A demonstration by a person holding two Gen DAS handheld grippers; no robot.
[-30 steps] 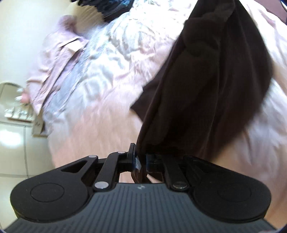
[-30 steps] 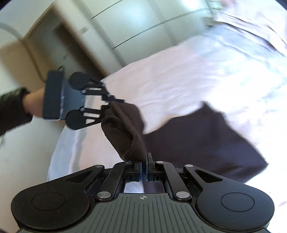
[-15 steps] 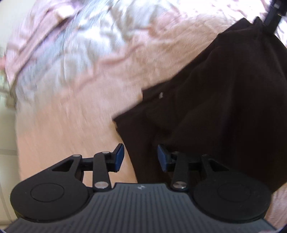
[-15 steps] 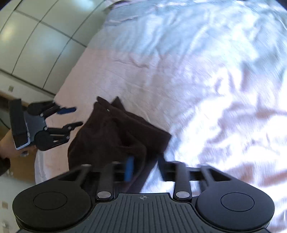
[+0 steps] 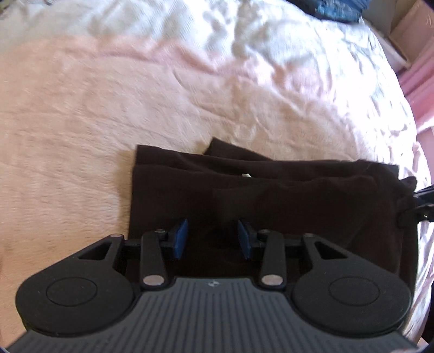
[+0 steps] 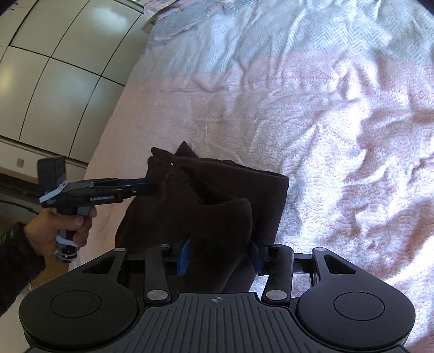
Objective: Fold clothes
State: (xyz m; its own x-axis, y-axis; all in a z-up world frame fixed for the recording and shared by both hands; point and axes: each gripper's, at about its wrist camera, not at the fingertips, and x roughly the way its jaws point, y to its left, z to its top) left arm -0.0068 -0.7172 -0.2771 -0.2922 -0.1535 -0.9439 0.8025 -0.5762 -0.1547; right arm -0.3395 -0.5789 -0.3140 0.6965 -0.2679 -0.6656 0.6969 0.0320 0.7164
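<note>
A dark brown garment [image 5: 271, 195] lies folded in layers on the pink bedspread [image 5: 108, 108]. My left gripper [image 5: 213, 239] points down over its near edge; the jaws are closing, the blue pads stand apart, and cloth lies under them without being pinched. In the right wrist view the garment [image 6: 217, 190] humps up, and a fold rises between the pads of my right gripper [image 6: 220, 256], whose jaws are closing too. The left gripper [image 6: 146, 187] shows there at the garment's left edge, held by a hand [image 6: 62, 225]. The right gripper's fingers [image 5: 423, 201] show at the garment's right end.
The bedspread [image 6: 325, 135] turns pale grey further away. Pink and grey clothes [image 6: 173, 24] lie at its far end, beside pale cabinet panels [image 6: 54, 68]. Dark blue clothing [image 5: 333, 10] and a cardboard box [image 5: 412, 27] sit beyond the bed's far right.
The garment hung from both shut grippers a second ago. Both came down, laid it on the bed and let go; the jaws opened wide, then narrowed somewhat.
</note>
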